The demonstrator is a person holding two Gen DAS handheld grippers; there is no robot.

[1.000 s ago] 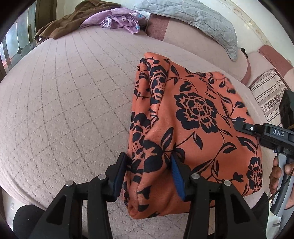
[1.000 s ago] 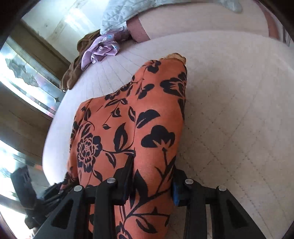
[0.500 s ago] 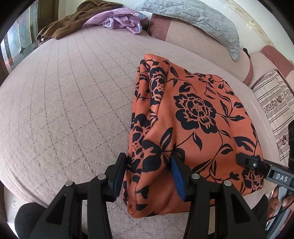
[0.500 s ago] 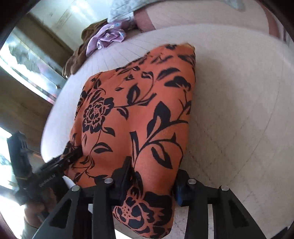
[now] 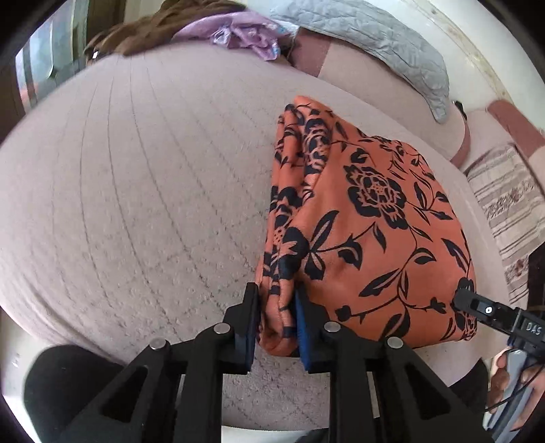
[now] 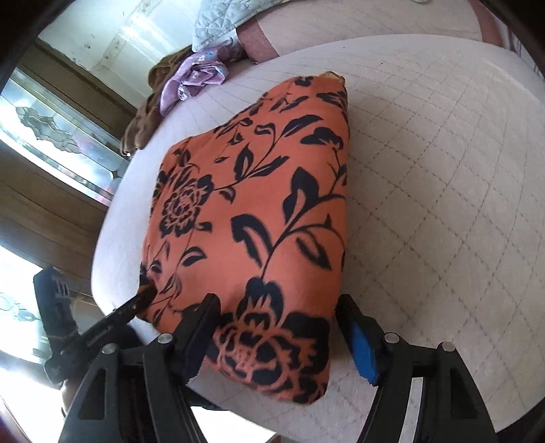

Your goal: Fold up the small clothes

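Note:
An orange garment with a black flower print (image 5: pixel 368 218) lies folded into a thick pad on the quilted pink bed (image 5: pixel 136 187). My left gripper (image 5: pixel 276 317) is at its near left corner. Its jaws are closing, and the pads pinch a bunched fold of the fabric. In the right wrist view the garment (image 6: pixel 259 191) runs away from my right gripper (image 6: pixel 277 306). Those jaws are opening wide astride the near corner, and the blue right pad (image 6: pixel 361 344) stands off the cloth. The left gripper's tip (image 6: pixel 143 296) shows at the garment's left corner.
A heap of brown and lilac clothes (image 5: pixel 231 30) and a grey quilted pillow (image 5: pixel 374 41) lie at the bed's far side. A striped cushion (image 5: pixel 504 204) sits to the right. The bed's near edge runs just under both grippers. Patterned glass panels (image 6: pixel 51 129) stand beyond the left edge.
The left jaws have narrowed onto the fold at the garment's corner. The right jaws have spread apart off the cloth, and the right gripper has slid back toward the garment's near end.

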